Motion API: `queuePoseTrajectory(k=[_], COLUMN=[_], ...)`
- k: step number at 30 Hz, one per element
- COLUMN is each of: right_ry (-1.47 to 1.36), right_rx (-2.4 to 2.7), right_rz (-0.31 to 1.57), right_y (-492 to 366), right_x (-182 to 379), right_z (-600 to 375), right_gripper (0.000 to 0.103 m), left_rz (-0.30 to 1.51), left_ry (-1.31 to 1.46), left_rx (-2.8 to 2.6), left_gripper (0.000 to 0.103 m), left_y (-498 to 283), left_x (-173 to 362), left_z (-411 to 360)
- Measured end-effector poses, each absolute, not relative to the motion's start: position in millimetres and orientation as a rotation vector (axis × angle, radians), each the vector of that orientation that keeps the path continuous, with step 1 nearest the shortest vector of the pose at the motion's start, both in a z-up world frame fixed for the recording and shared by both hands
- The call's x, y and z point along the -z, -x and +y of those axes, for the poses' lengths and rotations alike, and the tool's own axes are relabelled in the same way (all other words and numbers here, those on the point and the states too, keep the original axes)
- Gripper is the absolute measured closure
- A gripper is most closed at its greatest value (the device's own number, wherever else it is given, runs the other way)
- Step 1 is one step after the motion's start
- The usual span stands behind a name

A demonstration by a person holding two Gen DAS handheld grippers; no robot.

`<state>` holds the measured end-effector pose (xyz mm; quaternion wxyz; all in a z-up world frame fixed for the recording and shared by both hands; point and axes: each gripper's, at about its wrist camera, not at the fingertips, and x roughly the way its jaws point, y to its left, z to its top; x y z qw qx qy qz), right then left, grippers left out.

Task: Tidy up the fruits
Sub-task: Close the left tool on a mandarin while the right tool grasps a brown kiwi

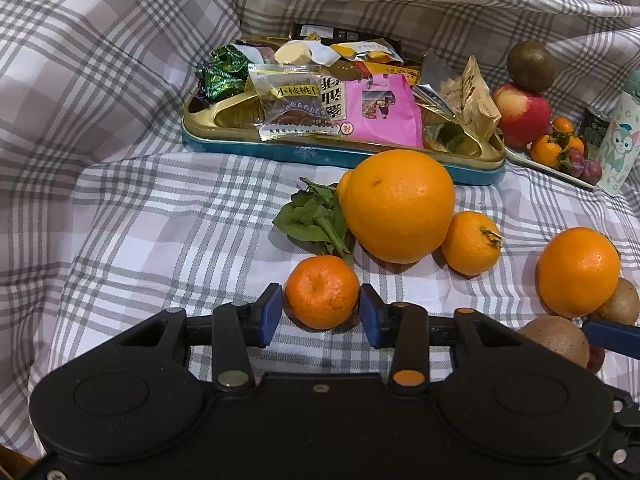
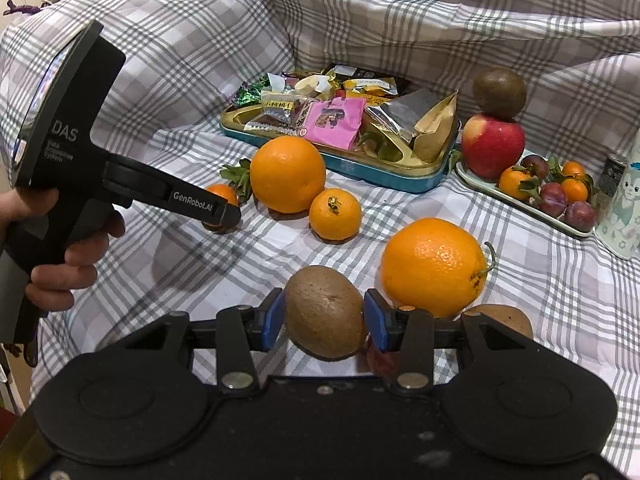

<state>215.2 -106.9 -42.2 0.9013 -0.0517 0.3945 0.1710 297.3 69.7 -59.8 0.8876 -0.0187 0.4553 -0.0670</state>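
Though already loaded with an apple (image 2: 493, 146), a second kiwi (image 2: 500, 92) balanced on top of it, small mandarins and plums, looks far from finished at the white tray (image 2: 520, 210) on the far right. Caught mid-pick over a checked cloth (image 1: 120, 220): pinching a brown kiwi (image 2: 326, 312) squarely between the blue pads of the right gripper (image 2: 325, 318), low and close to the lens. Straddling a small mandarin (image 1: 322, 298) with the left gripper (image 1: 322, 310), jaws wide, pads close on both sides but showing no clear squeeze.

Left loose on the cloth: a large orange (image 1: 396, 206) with leaves (image 1: 316, 220) just behind that mandarin, a stemmed mandarin (image 1: 472, 242) touching it, another orange (image 2: 434, 266) just beside the gripped kiwi, and one more kiwi (image 2: 504, 316) behind the right jaw.

Crowding the route to the tray: a snack tin (image 2: 360, 168) heaped with packets, plus a can (image 2: 612, 172) and a cartoon-cat bottle (image 2: 622, 208) at the tray's far end. Likely little room there, with a roll-off risk from the perched kiwi.
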Motion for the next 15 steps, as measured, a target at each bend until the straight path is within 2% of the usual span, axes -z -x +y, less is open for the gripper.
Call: queuePoseTrajectory(k=[15], right_ry=[0.181], right_rx=[-0.42], right_rz=[0.801], right_y=[-226], right_x=[52], right_z=[-93], right_gripper=[0.049], left_rz=[0.924], left_ry=[0.042], left_rx=[0.139], left_gripper=[0.056], left_y=[-299], left_x=[63], left_z=[67])
